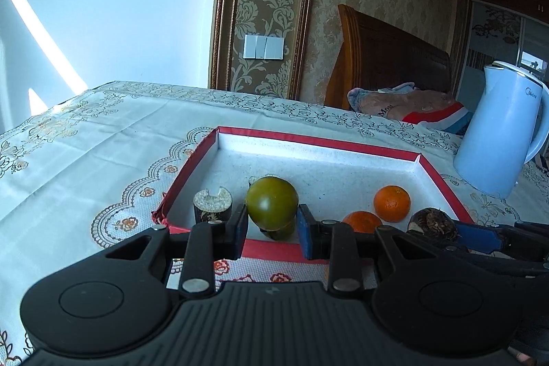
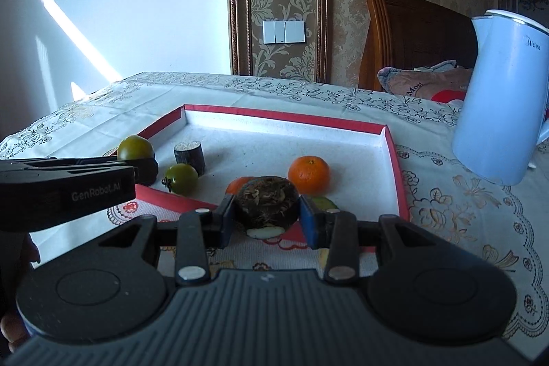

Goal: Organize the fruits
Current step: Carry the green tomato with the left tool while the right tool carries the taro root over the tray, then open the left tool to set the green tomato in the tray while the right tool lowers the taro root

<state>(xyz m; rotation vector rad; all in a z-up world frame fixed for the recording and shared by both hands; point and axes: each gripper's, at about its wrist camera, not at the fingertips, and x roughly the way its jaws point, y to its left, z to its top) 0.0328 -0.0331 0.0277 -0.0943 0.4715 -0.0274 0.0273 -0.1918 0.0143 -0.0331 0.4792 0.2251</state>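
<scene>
Left claw (image 1: 272, 230): we see it clamped on a round green tomato (image 1: 271, 203).
Right claw (image 2: 267, 222): we see it gripping a dark, rough, round water chestnut (image 2: 266, 203).

Each gripper, left (image 1: 272, 230) and right (image 2: 267, 220), is matte black plastic with a ribbed grey-black base, 2 round discs at the sides, silver rivets on the linkage bars and blue pads. "GenRobot.AI" is printed in grey on the left one's side.

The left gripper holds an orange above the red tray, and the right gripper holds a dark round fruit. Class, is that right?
No. The left gripper holds a green tomato, not an orange, as the left wrist view shows. The rest stands.
</scene>
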